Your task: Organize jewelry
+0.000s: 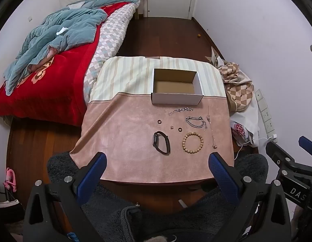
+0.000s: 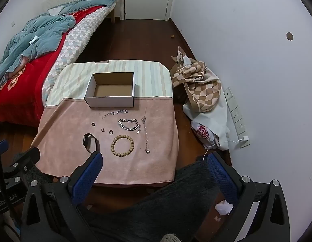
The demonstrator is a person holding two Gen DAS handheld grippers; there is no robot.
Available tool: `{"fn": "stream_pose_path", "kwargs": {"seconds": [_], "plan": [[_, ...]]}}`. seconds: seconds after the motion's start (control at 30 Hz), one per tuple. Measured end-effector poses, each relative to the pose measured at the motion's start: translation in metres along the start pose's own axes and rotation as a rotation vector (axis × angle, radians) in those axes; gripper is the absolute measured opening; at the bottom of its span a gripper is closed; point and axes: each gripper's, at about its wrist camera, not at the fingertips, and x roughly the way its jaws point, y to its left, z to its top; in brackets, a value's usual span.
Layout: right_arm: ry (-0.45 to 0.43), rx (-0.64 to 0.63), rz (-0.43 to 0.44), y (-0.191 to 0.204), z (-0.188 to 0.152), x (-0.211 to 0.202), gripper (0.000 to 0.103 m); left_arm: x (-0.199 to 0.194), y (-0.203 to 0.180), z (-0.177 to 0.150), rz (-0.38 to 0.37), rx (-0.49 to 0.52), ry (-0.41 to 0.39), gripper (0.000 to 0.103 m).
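An empty white cardboard box (image 1: 177,98) (image 2: 111,101) stands on a small cloth-covered table (image 1: 123,141) (image 2: 156,161). In front of it lie a black watch (image 1: 161,142) (image 2: 90,142), a wooden bead bracelet (image 1: 193,142) (image 2: 122,145), a silver chain bracelet (image 1: 195,121) (image 2: 128,124), a thin bracelet (image 1: 180,110) (image 2: 115,113), a long necklace (image 1: 210,127) (image 2: 145,131) and small rings (image 1: 159,121) (image 2: 92,124). My left gripper (image 1: 158,159) and right gripper (image 2: 153,158) hover open above the table's near edge, holding nothing.
A bed (image 1: 55,76) with a red blanket and a blue quilt flanks the table on the left. Checked fabric and bags (image 2: 202,92) lie by the right wall, beside a power strip (image 2: 236,117). A dark fuzzy garment (image 1: 176,211) fills the foreground.
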Motion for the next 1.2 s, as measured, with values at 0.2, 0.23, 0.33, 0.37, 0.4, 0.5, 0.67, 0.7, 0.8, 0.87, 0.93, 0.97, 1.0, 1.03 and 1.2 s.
{"fn": "stream_pose_path", "kwargs": {"seconds": [0.2, 0.23, 0.33, 0.37, 0.4, 0.5, 0.67, 0.7, 0.8, 0.87, 0.93, 0.97, 1.0, 1.03, 1.2], "plan": [[-0.001, 0.0, -0.001, -0.0031, 0.0001, -0.0017, 0.103, -0.0031, 0.0005, 0.0021, 0.0, 0.001, -0.001, 0.103], [0.0, 0.001, -0.002, -0.0021, 0.0005, -0.0012, 0.103, -0.0043, 0.0012, 0.0047, 0.0, 0.001, 0.0, 0.103], [-0.001, 0.003, -0.003, -0.0023, -0.0015, 0.0006, 0.103, -0.0037, 0.0, 0.0038, 0.002, 0.002, 0.0, 0.103], [0.001, 0.002, -0.003, -0.0027, -0.0004, 0.0007, 0.103, -0.0035, 0.0, 0.0037, 0.001, 0.001, 0.001, 0.103], [0.003, 0.003, -0.002, -0.003, -0.0003, 0.0017, 0.103, -0.0043, 0.0007, 0.0047, 0.0, 0.0, 0.002, 0.103], [0.005, 0.002, -0.004, -0.0042, 0.0015, 0.0047, 0.103, -0.0035, 0.0002, 0.0042, 0.001, 0.001, 0.002, 0.103], [0.005, 0.001, -0.005, -0.0044, 0.0015, 0.0042, 0.103, -0.0026, -0.0013, 0.0045, 0.002, 0.0, 0.001, 0.103], [0.004, 0.001, -0.005, -0.0044, 0.0014, 0.004, 0.103, -0.0018, -0.002, 0.0034, 0.004, 0.002, 0.0, 0.103], [0.004, 0.002, -0.005, -0.0049, 0.0015, 0.0046, 0.103, -0.0019, -0.0019, 0.0035, 0.002, 0.002, 0.001, 0.103], [0.003, 0.001, -0.006, -0.0049, 0.0019, 0.0037, 0.103, -0.002, -0.0022, 0.0043, 0.003, 0.003, 0.0, 0.103], [0.002, 0.002, -0.007, -0.0056, 0.0035, 0.0023, 0.103, -0.0024, -0.0018, 0.0046, 0.001, 0.002, 0.0, 0.103], [0.001, 0.003, -0.008, -0.006, 0.0039, 0.0017, 0.103, -0.0018, -0.0023, 0.0041, 0.003, 0.003, 0.0, 0.103], [0.0, 0.003, -0.009, -0.006, 0.0045, 0.0008, 0.103, -0.0017, -0.0022, 0.0036, 0.003, 0.003, 0.001, 0.103], [0.0, 0.003, -0.009, -0.0062, 0.0047, 0.0008, 0.103, -0.0022, -0.002, 0.0049, 0.002, 0.001, 0.001, 0.103], [-0.001, 0.002, -0.009, -0.0075, 0.007, 0.0, 0.103, -0.0021, -0.0025, 0.0045, 0.003, 0.002, -0.001, 0.103]]}}
